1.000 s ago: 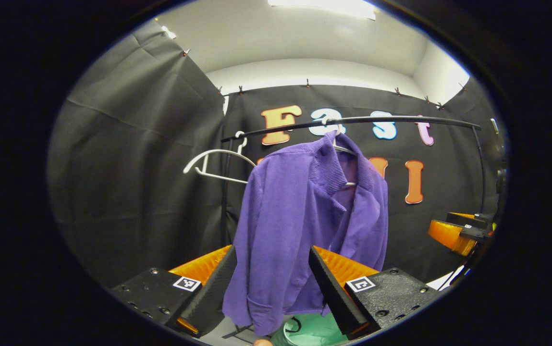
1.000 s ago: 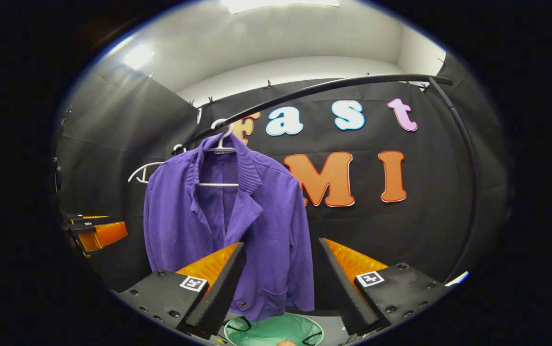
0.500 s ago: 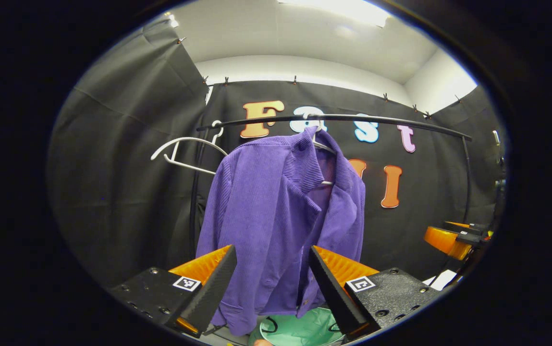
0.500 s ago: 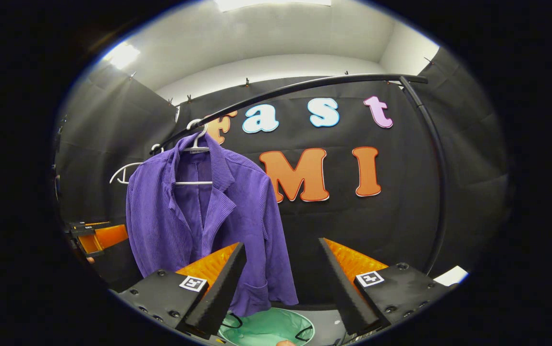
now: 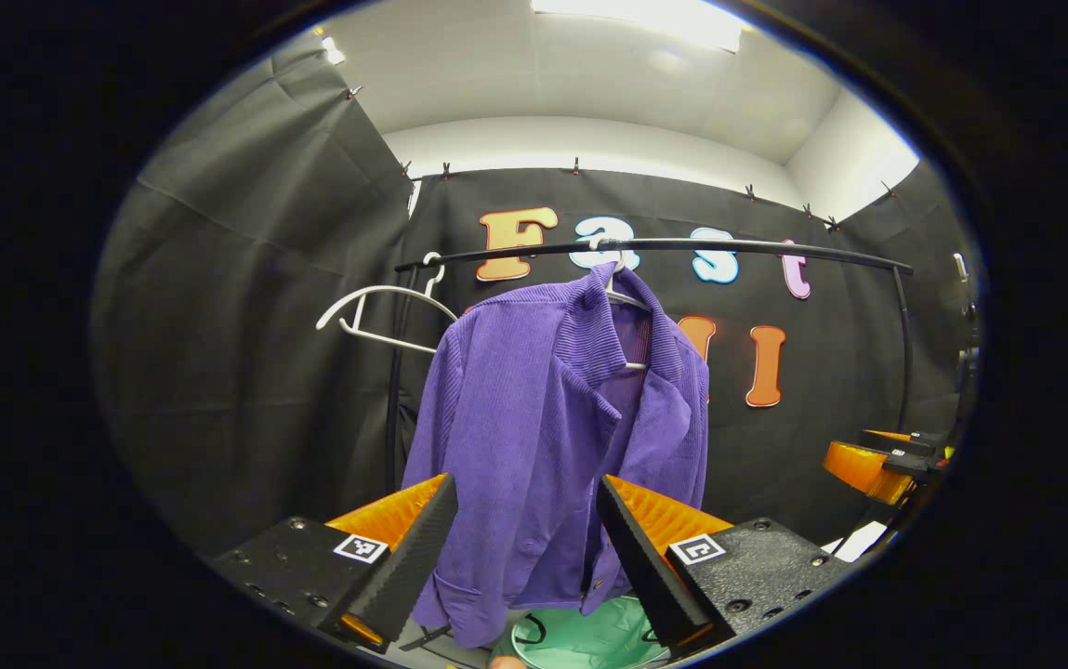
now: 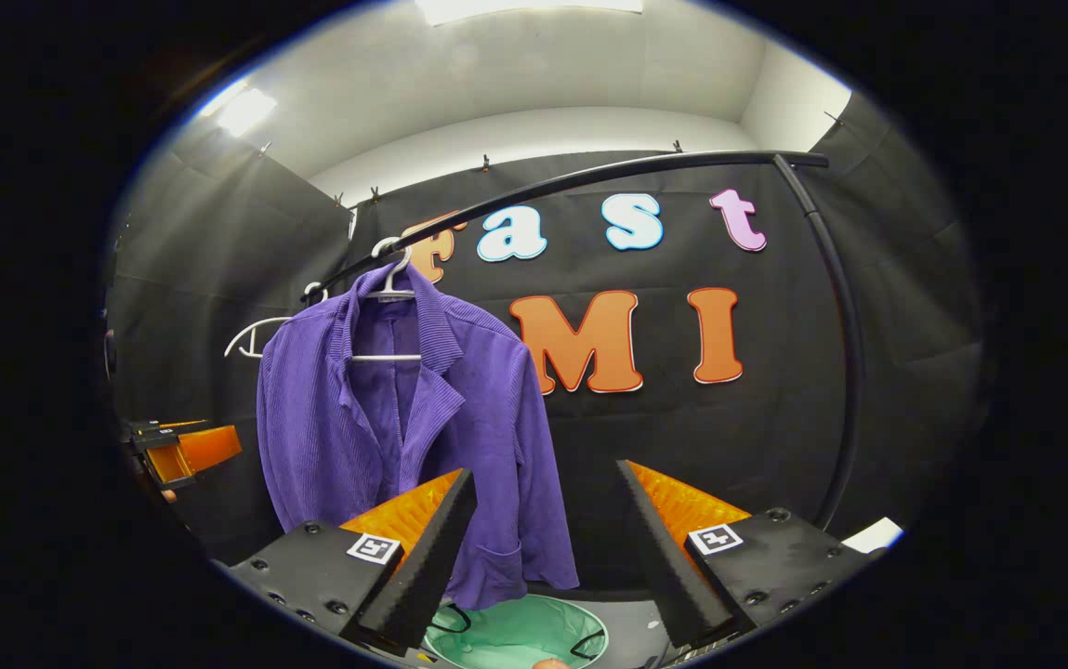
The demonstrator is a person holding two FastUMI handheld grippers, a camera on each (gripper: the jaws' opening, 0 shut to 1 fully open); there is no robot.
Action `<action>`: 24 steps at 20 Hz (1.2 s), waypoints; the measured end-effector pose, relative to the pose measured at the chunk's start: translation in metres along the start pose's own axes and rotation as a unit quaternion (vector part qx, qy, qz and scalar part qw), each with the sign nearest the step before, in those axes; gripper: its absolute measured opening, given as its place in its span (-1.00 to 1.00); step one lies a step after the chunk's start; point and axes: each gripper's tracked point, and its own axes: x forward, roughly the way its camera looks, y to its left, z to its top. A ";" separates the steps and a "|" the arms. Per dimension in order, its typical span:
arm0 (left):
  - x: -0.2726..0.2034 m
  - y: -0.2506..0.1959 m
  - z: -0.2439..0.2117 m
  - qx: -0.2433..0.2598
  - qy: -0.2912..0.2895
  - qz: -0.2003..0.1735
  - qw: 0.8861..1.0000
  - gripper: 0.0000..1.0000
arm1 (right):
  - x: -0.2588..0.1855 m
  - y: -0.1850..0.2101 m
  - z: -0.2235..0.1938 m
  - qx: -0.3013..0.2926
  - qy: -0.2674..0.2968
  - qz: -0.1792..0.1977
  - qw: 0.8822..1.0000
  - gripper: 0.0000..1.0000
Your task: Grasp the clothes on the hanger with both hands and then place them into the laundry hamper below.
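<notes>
- Left gripper (image 5: pixel 522 548): fingers spread wide apart, nothing between them. It is aimed at the lower front of the purple jacket (image 5: pixel 543 437) and short of the cloth, which I judge to be an approach stance ahead of a grasp.
- Right gripper (image 6: pixel 547 544): fingers likewise apart and empty. It points past the jacket's edge toward the booth wall, so it would need to turn toward the garment before it can close on it.
- Purple jacket (image 6: pixel 413 437): hangs open-fronted on a white hanger (image 6: pixel 389 288) hooked over the black rail (image 6: pixel 589 177); no gripper touches it.
- Laundry hamper (image 6: pixel 517 635): green, open mouth directly beneath the hem, so a freed garment should drop in.
- Surroundings: a second, bare white hanger (image 5: pixel 380 311) sits on the rail just beside the jacket.
- Obstruction, in my judgement: the hanger's shoulders hold the jacket; it must be drawn off or it will snag.
</notes>
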 end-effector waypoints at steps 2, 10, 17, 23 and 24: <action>0.003 0.001 -0.001 0.001 0.000 0.006 1.000 0.83 | 0.007 0.010 -0.003 0.002 0.004 0.015 1.000 0.94; 0.017 0.005 -0.006 0.005 0.010 0.025 1.000 0.83 | 0.054 0.067 -0.008 0.009 0.010 0.085 0.996 0.98; 0.024 0.008 -0.007 0.014 0.017 0.043 0.999 0.83 | 0.114 0.118 -0.017 0.009 0.018 0.134 0.991 0.77; 0.037 -0.004 -0.009 0.018 0.023 0.035 0.999 0.83 | 0.186 0.120 -0.037 0.042 0.045 0.115 0.991 0.36; 0.042 -0.008 -0.010 0.016 0.025 0.032 0.999 0.83 | 0.194 0.119 -0.044 0.054 0.059 0.114 0.990 0.24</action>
